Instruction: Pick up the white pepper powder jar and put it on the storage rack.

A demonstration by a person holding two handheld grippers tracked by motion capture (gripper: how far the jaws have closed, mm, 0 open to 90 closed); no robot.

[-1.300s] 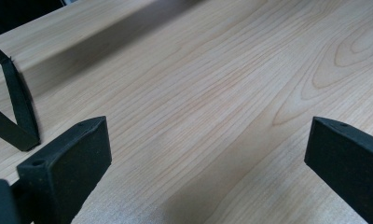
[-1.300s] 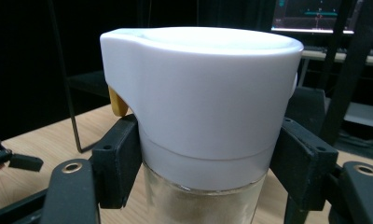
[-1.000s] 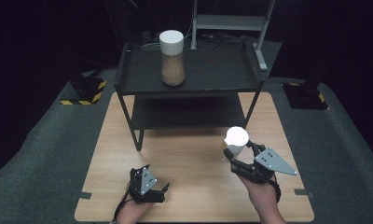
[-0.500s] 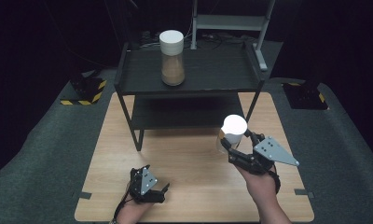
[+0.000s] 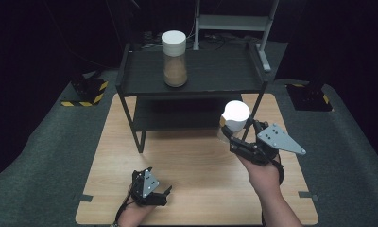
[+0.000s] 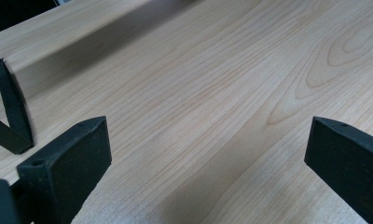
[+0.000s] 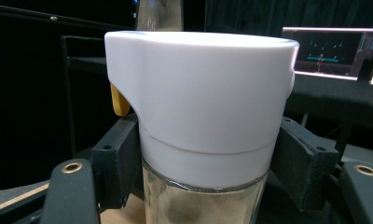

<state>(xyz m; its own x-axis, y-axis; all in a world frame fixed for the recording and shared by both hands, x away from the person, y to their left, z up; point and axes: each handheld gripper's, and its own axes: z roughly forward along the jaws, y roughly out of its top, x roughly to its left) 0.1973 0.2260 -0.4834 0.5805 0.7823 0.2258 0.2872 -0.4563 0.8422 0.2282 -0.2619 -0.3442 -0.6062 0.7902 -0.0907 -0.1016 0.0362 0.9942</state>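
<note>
The white-lidded jar (image 7: 201, 126) sits clamped in my right gripper (image 5: 241, 137), the two black jaws pressing the glass just under the lid, with a small yellow tab poking out at the lid's edge. In the high view I hold it in the air above the wooden table (image 5: 192, 161), upright, just in front of the black shelf unit (image 5: 253, 71). A second ago it was lower and nearer to me; it has since risen and gone forward toward the shelf's right front leg, so I judge I am carrying it up to the top shelf and the lift is roughly halfway. My left gripper (image 5: 151, 189) has not moved: it rests low at the near edge of the table, jaws spread wide over bare wood and holding nothing. Farther off, a second jar (image 5: 174, 59) with a white lid and brown contents stands upright on the top shelf, left of centre, leaving room to its right.
</note>
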